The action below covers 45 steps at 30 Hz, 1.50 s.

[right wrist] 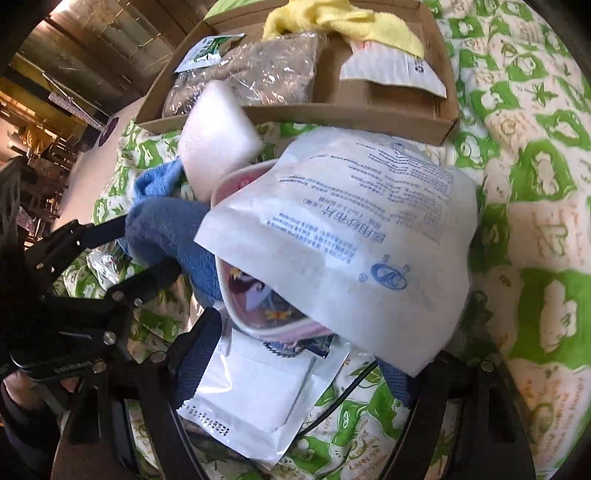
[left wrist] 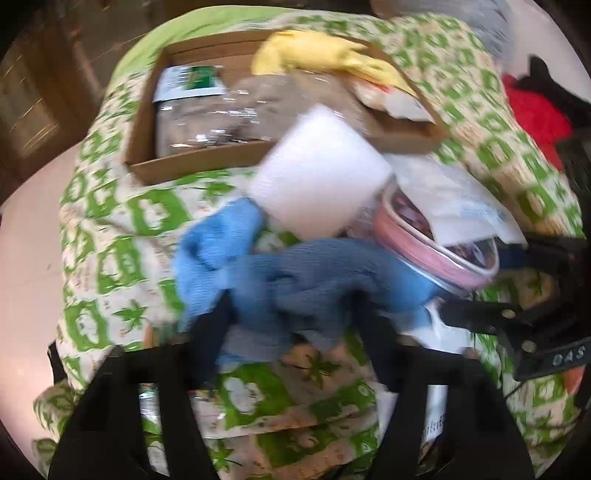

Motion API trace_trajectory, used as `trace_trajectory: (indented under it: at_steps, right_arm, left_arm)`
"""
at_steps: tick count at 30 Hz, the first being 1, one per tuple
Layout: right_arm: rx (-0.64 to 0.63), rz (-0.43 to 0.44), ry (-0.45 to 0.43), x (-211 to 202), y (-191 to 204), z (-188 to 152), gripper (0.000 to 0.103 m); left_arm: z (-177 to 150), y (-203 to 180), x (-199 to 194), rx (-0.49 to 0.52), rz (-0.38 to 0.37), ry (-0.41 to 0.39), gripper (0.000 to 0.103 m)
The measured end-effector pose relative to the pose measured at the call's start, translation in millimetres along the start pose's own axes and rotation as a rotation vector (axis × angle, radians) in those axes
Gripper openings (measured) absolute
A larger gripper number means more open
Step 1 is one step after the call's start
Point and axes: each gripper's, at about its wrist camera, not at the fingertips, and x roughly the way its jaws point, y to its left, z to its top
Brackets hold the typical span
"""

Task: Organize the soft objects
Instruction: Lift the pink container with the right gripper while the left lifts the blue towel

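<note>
While the left gripper has its fingers pinched on the blue cloth, the sensible move, as I judge it, is to lift the cloth straight up until it hangs free of the pile, then carry it over the near wall of the cardboard tray and let go only once it is inside. The white foam block leans on the cloth's far end and may tumble if the pull is sideways. The pink-rimmed pouch touches the cloth too, so a slow rise is wiser.

From the left wrist view, motion blur hides the print on the packets, but the grip on the cloth shows plainly. From the right wrist view, things are sharper: the large white printed packet drapes over the pouch, a flat sealed packet lies under it on the green-patterned cover, and the yellow towel sits in the tray. The right gripper has its 2 fingers spread wide around this pile, holding nothing.
</note>
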Motion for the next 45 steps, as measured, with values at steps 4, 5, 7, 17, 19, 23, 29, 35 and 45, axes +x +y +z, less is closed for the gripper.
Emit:
trace_trajectory:
  at_steps: [4, 5, 7, 17, 19, 23, 29, 35, 45]
  right_arm:
    - [-0.004, -0.012, -0.030, -12, -2, -2, 0.077]
    - [-0.004, -0.009, -0.026, -22, -12, -8, 0.077]
    - [-0.002, 0.005, -0.009, -16, -9, -15, 0.077]
    - [-0.117, -0.079, 0.037, -9, 10, 6, 0.082]
    - [-0.124, -0.086, 0.043, -6, 10, 15, 0.082]
    - [-0.123, -0.086, 0.057, 5, 10, 30, 0.082]
    - [-0.075, -0.078, 0.010, 6, 5, 29, 0.077]
    - [-0.040, -0.025, -0.022, -18, -10, 9, 0.074]
    - [-0.038, 0.092, -0.034, -54, -4, -36, 0.074]
  left_arm:
    - [0, 19, -2, -0.089, -0.050, -0.015, 0.029]
    - [0, 19, -3, -0.087, -0.049, -0.018, 0.028]
    - [-1, 15, -6, -0.064, -0.043, -0.026, 0.026]
    - [-7, 15, -16, -0.075, -0.128, -0.012, 0.025]
    - [-9, 18, -15, -0.086, -0.124, -0.003, 0.029]
    - [-8, 17, -7, -0.086, -0.098, 0.029, 0.066]
    - [-5, 4, -3, -0.018, -0.027, 0.017, 0.049]
    - [-4, 6, -14, -0.037, -0.032, -0.044, 0.017]
    - [-21, -4, -49, -0.020, -0.098, -0.075, 0.013]
